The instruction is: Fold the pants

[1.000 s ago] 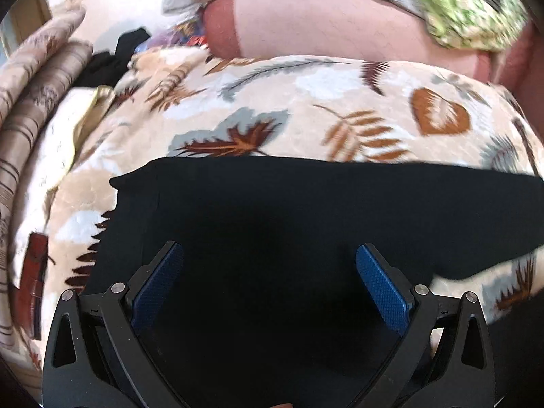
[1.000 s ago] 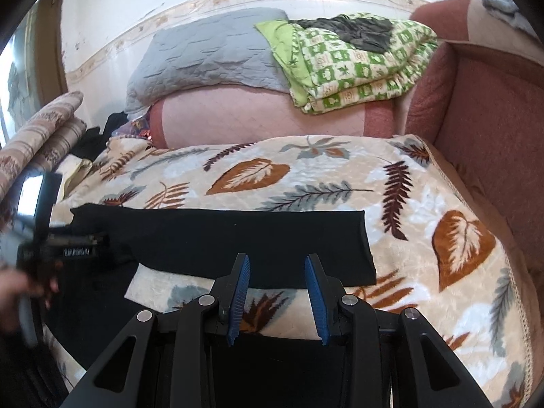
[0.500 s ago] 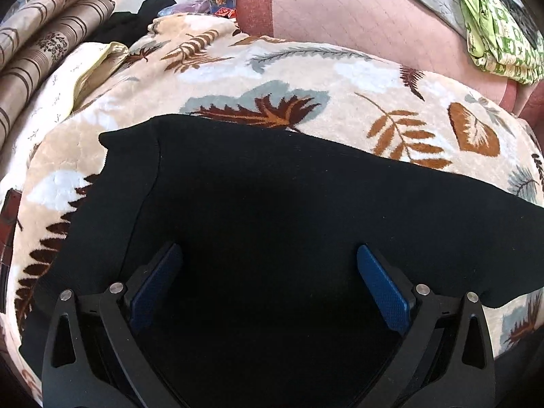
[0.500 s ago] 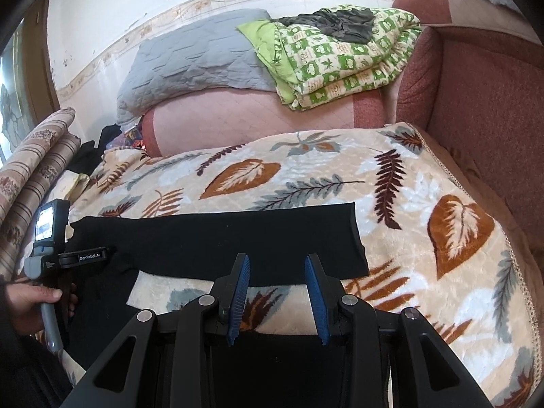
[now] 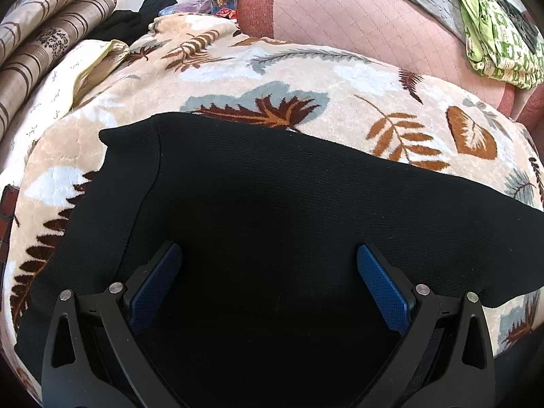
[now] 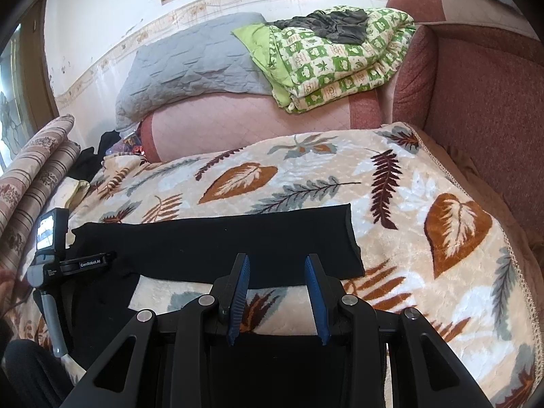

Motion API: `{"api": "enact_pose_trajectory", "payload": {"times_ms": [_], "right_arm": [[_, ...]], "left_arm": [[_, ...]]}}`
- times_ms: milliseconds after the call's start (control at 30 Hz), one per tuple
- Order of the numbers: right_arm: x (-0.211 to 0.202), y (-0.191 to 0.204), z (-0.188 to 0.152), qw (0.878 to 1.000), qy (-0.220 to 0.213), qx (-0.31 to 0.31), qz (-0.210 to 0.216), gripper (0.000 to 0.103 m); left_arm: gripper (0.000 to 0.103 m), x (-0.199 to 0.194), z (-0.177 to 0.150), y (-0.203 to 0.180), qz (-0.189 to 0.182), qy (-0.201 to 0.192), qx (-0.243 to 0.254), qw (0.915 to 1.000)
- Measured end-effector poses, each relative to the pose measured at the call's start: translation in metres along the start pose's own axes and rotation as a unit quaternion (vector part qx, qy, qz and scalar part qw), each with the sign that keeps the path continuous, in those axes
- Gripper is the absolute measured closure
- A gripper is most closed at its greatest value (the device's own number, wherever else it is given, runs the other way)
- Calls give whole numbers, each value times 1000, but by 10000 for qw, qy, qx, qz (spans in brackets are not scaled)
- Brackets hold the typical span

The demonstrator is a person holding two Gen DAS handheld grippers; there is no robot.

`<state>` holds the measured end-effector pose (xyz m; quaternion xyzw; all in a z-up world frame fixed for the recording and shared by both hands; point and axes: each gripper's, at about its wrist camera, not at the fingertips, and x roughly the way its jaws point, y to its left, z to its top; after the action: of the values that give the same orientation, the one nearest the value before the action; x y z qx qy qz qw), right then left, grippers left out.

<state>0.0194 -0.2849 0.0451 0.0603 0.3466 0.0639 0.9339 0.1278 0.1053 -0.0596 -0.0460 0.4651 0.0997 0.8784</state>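
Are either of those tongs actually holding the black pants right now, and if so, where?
Nothing is held. The left tongs stand wide open over the pants, near the waist. The right tongs are open too, with only blanket between them.

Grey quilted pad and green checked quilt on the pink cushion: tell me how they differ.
The grey quilted pad is plain grey; the green checked quilt bears green-and-cream squares with leaf motifs. The pad lies as one slumped sheet on the left; the quilt is folded into thick layers on the right. A dark garment lies on the quilt; nothing lies on the pad. Both rest on the pink cushion by the wall.
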Motion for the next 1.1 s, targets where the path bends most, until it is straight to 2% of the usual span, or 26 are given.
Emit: {"api": "enact_pose_trajectory", "payload": {"times_ms": [667,1100], "right_arm": [[21,7,-3,9995,267,-86,-173,71],[20,5,-4,9994,260,-6,-230,71]], "left_arm": [[0,0,0,-1,0,1,-4,10000],[0,0,-1,-1,-3,1,-5,10000]]}}
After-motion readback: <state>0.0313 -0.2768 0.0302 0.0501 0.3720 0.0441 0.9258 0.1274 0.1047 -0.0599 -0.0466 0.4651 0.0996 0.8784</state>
